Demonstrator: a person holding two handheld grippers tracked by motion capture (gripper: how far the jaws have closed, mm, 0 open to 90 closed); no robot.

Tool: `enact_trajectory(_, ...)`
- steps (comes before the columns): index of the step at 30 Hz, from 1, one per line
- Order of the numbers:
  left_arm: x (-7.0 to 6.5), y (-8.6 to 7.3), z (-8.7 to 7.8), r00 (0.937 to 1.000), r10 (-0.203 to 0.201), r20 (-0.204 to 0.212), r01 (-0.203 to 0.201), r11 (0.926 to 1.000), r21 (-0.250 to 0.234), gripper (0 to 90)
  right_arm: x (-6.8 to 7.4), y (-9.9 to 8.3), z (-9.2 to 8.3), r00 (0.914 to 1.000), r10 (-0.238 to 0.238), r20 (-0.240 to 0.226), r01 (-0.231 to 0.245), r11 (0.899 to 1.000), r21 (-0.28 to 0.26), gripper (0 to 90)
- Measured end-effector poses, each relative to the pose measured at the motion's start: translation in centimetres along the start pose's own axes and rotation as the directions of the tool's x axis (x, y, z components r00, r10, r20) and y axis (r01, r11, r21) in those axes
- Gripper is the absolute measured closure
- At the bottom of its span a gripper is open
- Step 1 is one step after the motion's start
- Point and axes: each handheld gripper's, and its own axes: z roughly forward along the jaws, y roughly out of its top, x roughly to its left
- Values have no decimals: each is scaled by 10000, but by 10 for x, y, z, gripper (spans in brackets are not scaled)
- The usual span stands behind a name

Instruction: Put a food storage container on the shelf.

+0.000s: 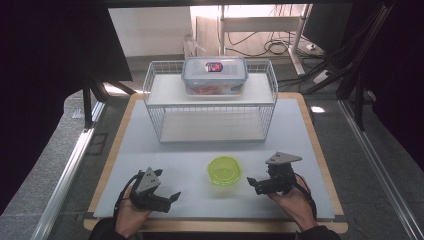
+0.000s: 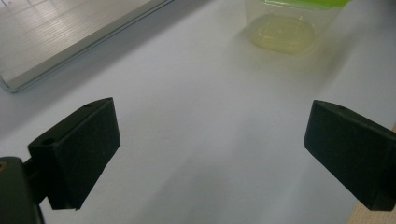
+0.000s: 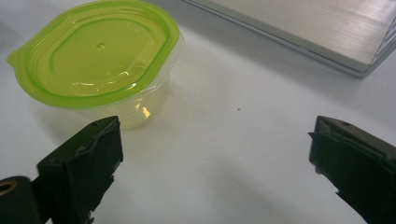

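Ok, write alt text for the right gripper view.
A small clear plastic tub with a lime-green lid stands on a pale grey table top, upper left. The right gripper has its two black jaws wide apart in the foreground, nothing between them. A white shelf board crosses the upper right corner.

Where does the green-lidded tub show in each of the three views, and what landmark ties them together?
High view: green-lidded tub sits low centre on the white mat, between the two grippers.
Left gripper view: top right, cut by the upper edge, beyond the open jaws.
Right gripper view: upper left, just past one jaw.
Shared landmark: the wire rack's white lower shelf.
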Motion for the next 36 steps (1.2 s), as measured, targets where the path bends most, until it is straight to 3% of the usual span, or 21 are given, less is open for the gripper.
enact_trajectory(4, 0, 0, 0, 10000, 31, 6, -31, 10000, 35, 35, 2, 3, 0, 9996, 236, -167, -234, 9997, 102, 40)
enact_trajectory(11, -1, 1, 0, 9999, 115, -12, -115, 9999, -30, 37, 4, 14, -6, 9949, 835, -564, -847, 9962, -193, 204)
enact_trajectory(13, -2, 1, 0, 9998, 181, 4, -181, 9998, -74, 37, 4, 19, -4, 9911, 1006, -876, -1031, 9944, -246, 247)
enact_trajectory(15, -3, 1, 0, 9997, 229, -15, -229, 9997, -42, 37, 4, 22, -1, 9849, 1227, -1217, -1260, 9919, -190, 291)
enact_trajectory(16, -3, 1, 0, 9997, 256, -26, -256, 9997, -19, 38, 4, 25, 3, 9777, 1474, -1494, -1503, 9886, -81, 339)
enact_trajectory(18, -3, 1, 0, 9996, 289, -30, -289, 9996, -12, 38, 3, 26, 6, 9746, 1561, -1604, -1584, 9874, -11, 360)
enact_trajectory(22, -3, 1, 0, 9996, 277, -24, -277, 9996, -34, 39, 0, 31, 21, 9541, 2114, -2120, -2076, 9774, 406, 458)
enact_trajectory(23, -4, 1, 0, 9996, 285, -26, -285, 9996, -33, 39, 0, 31, 21, 9541, 2114, -2120, -2076, 9774, 406, 458)
enact_trajectory(25, -4, 1, 0, 9996, 297, -20, -297, 9996, -37, 39, -3, 32, 28, 9439, 2322, -2346, -2243, 9726, 602, 504)
enact_trajectory(27, -4, 1, 1, 9994, 333, -7, -333, 9994, -17, 39, -4, 32, 33, 9393, 2398, -2454, -2268, 9706, 804, 539)
enact_trajectory(28, -4, 1, 1, 9994, 342, -9, -342, 9994, -12, 39, -5, 33, 38, 9275, 2589, -2696, -2401, 9655, 1013, 575)
enact_trajectory(29, -4, 1, 1, 9994, 345, -6, -345, 9994, -14, 39, -5, 33, 38, 9275, 2589, -2696, -2401, 9655, 1013, 575)
enact_trajectory(31, -4, 1, 1, 9993, 361, -8, -361, 9993, -10, 39, -7, 33, 40, 9138, 2819, -2925, -2615, 9592, 1074, 601)
enact_trajectory(34, -4, 1, 1, 9992, 397, 6, -397, 9992, 21, 40, -9, 35, 42, 9032, 3068, -3001, -2829, 9515, 1211, 690)
enact_trajectory(35, -4, 1, 1, 9992, 408, 3, -408, 9992, 26, 39, -10, 35, 43, 9040, 3057, -2990, -2790, 9515, 1293, 700)
enact_trajectory(36, -5, 1, 1, 9991, 417, -8, -417, 9991, 29, 40, -11, 34, 44, 8982, 3163, -3054, -2886, 9481, 1331, 704)
